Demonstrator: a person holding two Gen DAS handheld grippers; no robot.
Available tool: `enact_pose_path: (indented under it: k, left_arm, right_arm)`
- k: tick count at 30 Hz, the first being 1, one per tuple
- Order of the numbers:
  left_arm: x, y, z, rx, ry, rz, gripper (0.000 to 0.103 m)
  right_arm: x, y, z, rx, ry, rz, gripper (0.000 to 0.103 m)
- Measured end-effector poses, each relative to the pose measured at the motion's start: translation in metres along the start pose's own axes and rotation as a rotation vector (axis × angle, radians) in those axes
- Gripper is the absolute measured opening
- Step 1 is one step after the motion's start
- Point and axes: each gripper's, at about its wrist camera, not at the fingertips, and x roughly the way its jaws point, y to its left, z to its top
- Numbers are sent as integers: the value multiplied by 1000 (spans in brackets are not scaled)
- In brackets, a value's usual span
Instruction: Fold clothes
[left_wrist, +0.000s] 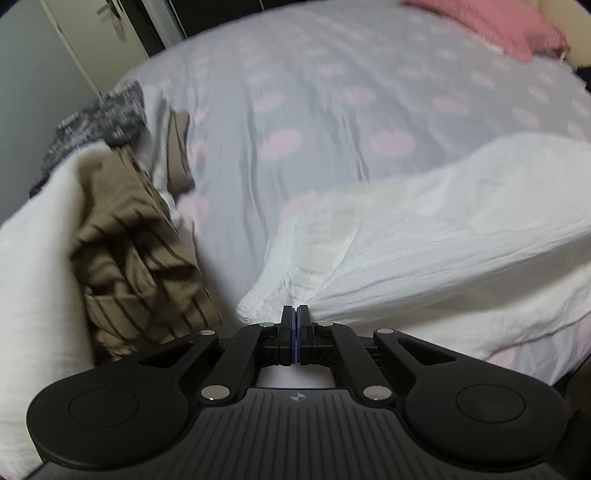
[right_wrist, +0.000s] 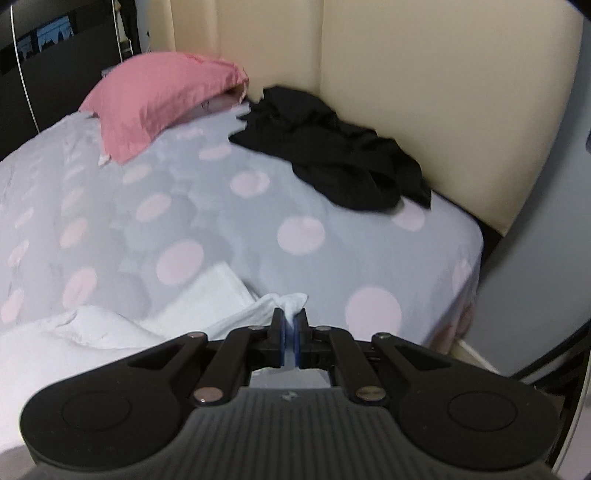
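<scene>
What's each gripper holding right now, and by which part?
Both hold the white garment: left gripper pinches a bunched edge, right gripper pinches a corner tip.

My left wrist camera sits low over the near edge of the bed (left_wrist: 314, 110), looking forward along its fingers toward the far left corner, clothes close at its left. My right wrist camera, equally low and near, faces the far right, toward the headboard (right_wrist: 424, 74). Both views share the dotted bedcover, the pink pillow (right_wrist: 162, 99) and the white garment (left_wrist: 443, 229).
</scene>
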Motion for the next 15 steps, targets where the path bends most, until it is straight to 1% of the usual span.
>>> enact_pose_path:
  k: [3,5,6,8,9,11,13,14,15]
  left_arm:
    - [13,-4,-1,25,58,14,0]
    - [13,-4,0,36,68,25,0]
    - [12,-5,0,44,72,30,0]
    - [14,-5,1,55,91,35,0]
    - [16,-5,1,58,105,34,0]
    - [25,-5,3,71,150,38,0]
    - [31,-2,3,58,178,28,0]
    - [34,-1,3,52,192,23,0]
    - [36,0,3,55,205,10,0]
  right_arm:
    - [-2,-9,-8,-19,35,17,5]
    - [-6,-13,-12,-56,46,33,5]
    - [-4,-14,-15,-79,67,39,5]
    - [3,-15,-22,-111,115,48,5]
    - [11,-16,-27,-116,152,56,5]
    - [24,-15,-36,-134,206,58,5]
    - [36,-15,-44,-147,243,66,6]
    - [41,-15,-47,-151,258,73,7]
    - [45,-15,-49,-153,271,75,11]
